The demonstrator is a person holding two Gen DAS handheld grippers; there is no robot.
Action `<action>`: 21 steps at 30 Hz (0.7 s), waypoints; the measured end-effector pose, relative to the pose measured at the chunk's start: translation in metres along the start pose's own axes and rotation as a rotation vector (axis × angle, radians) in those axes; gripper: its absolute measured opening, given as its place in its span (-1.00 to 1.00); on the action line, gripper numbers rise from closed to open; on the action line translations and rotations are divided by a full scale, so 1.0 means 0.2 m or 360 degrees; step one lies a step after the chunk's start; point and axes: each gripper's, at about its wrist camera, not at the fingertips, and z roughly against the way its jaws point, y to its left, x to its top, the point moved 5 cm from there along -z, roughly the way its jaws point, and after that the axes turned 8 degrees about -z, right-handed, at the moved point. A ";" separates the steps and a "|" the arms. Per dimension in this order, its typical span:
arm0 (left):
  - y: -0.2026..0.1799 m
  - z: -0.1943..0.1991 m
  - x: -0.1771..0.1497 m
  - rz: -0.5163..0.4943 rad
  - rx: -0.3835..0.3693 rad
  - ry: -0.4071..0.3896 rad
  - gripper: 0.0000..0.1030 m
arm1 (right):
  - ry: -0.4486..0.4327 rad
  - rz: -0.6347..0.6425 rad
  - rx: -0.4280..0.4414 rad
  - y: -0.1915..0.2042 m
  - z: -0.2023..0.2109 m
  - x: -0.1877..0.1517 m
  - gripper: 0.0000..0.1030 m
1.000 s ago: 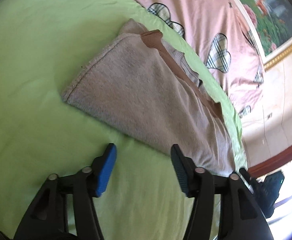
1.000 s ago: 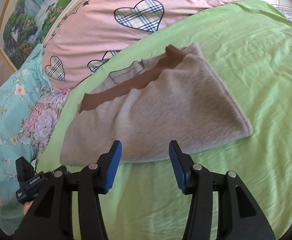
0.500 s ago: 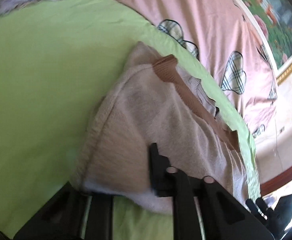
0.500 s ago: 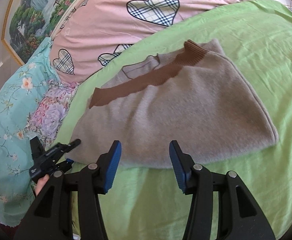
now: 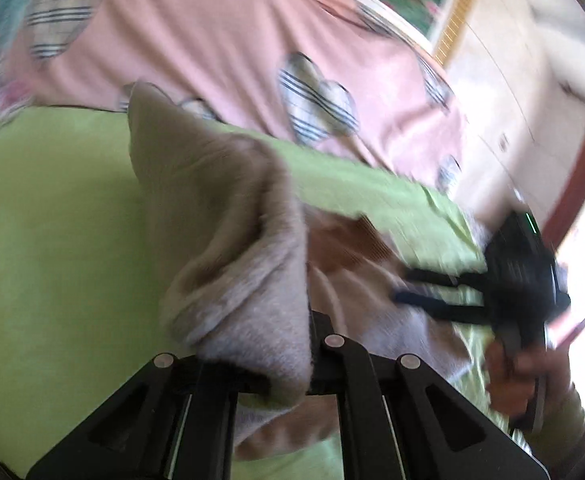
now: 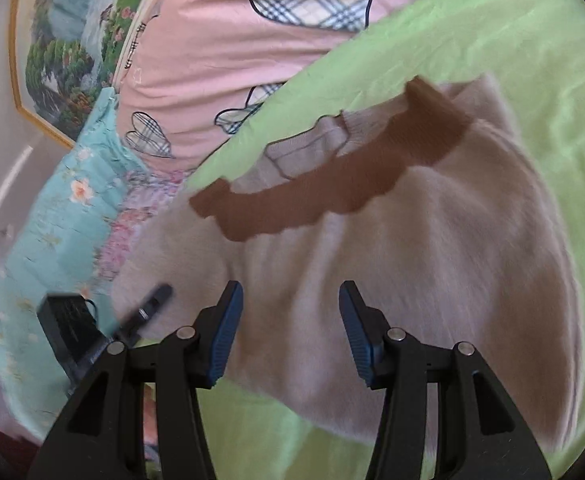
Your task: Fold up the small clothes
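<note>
A small grey knit garment (image 6: 432, 248) with a brown scalloped collar (image 6: 332, 188) lies on the green sheet (image 6: 532, 60). My left gripper (image 5: 288, 364) is shut on the garment's edge (image 5: 244, 280) and holds it lifted and bunched; the fingertips are hidden in the cloth. My right gripper (image 6: 290, 332) is open, its blue pads (image 6: 228, 332) over the garment's near edge, holding nothing. The right gripper also shows in the left wrist view (image 5: 432, 288), and the left gripper in the right wrist view (image 6: 148, 312).
A pink quilt with plaid hearts (image 6: 272, 32) lies behind the sheet. A teal floral pillow (image 6: 64, 208) is at the left. A framed landscape picture (image 6: 64, 48) hangs on the wall. A doorway (image 5: 584, 200) is at the right.
My left gripper closed on the garment's edge and lifted it toward the other side. My right gripper moved forward over the garment, still open.
</note>
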 end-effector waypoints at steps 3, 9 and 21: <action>-0.10 -0.15 -0.07 -0.0091 -0.0021 0.0110 -0.90 | 0.0117 -0.0049 0.0053 0.00 -0.11 0.11 0.31; -0.14 -0.27 -0.15 -0.0158 -0.0030 0.0215 -0.90 | 0.0328 -0.0075 0.0083 0.01 -0.39 0.26 0.47; -0.22 -0.19 -0.13 -0.0225 -0.0065 0.0216 -0.88 | 0.0275 0.0067 0.0033 0.10 -0.53 0.34 -0.65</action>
